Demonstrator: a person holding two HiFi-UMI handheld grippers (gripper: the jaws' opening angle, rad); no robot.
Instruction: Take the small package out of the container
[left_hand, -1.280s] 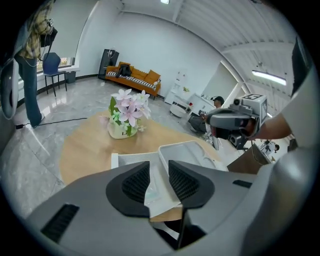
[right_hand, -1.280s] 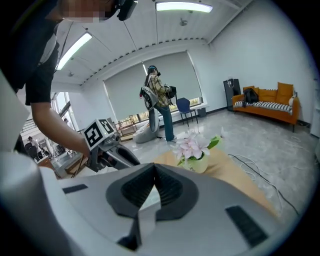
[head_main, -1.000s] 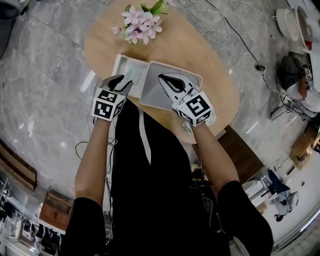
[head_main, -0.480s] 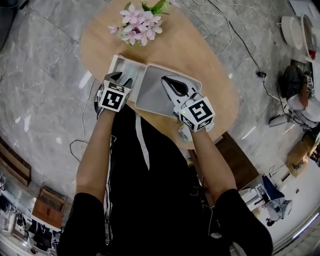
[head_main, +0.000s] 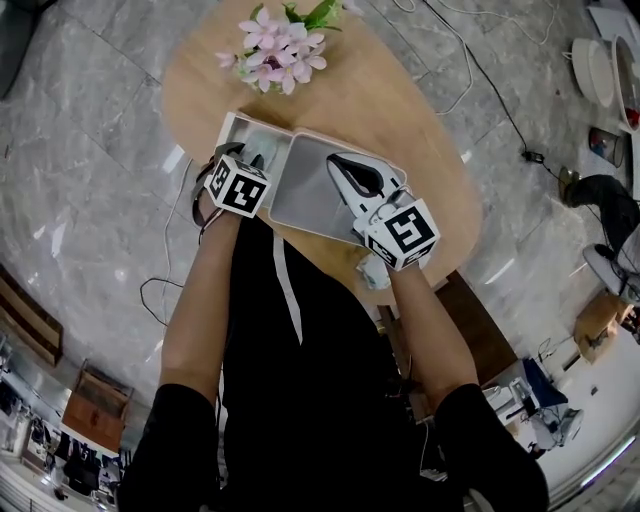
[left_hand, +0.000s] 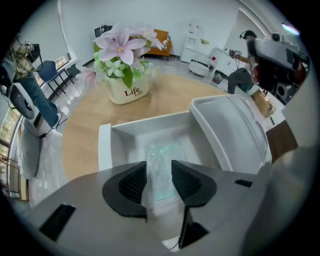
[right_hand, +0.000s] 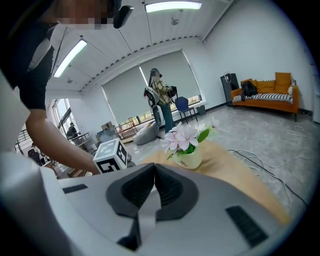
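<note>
A white container (head_main: 232, 128) stands open on the wooden table, its lid (head_main: 300, 180) folded out to the right. Inside lies the small package (left_hand: 162, 165), clear film over something pale teal. My left gripper (head_main: 248, 160) reaches into the container; in the left gripper view its jaws (left_hand: 159, 172) are closing with the package's film in the gap, and the pads do not visibly press it. My right gripper (head_main: 340, 163) lies over the lid with its jaws (right_hand: 154, 172) together. I cannot tell whether it pinches the lid.
A pot of pink flowers (head_main: 280, 45) stands at the table's far end, behind the container (left_hand: 105, 150). The lid (left_hand: 230, 130) rises tilted at the container's right. Cables trail over the marble floor (head_main: 470, 70). A person (right_hand: 160, 102) stands far off by the windows.
My left gripper has moved forward from the table's near edge to over the open container. The right gripper has shifted slightly on the lid.
</note>
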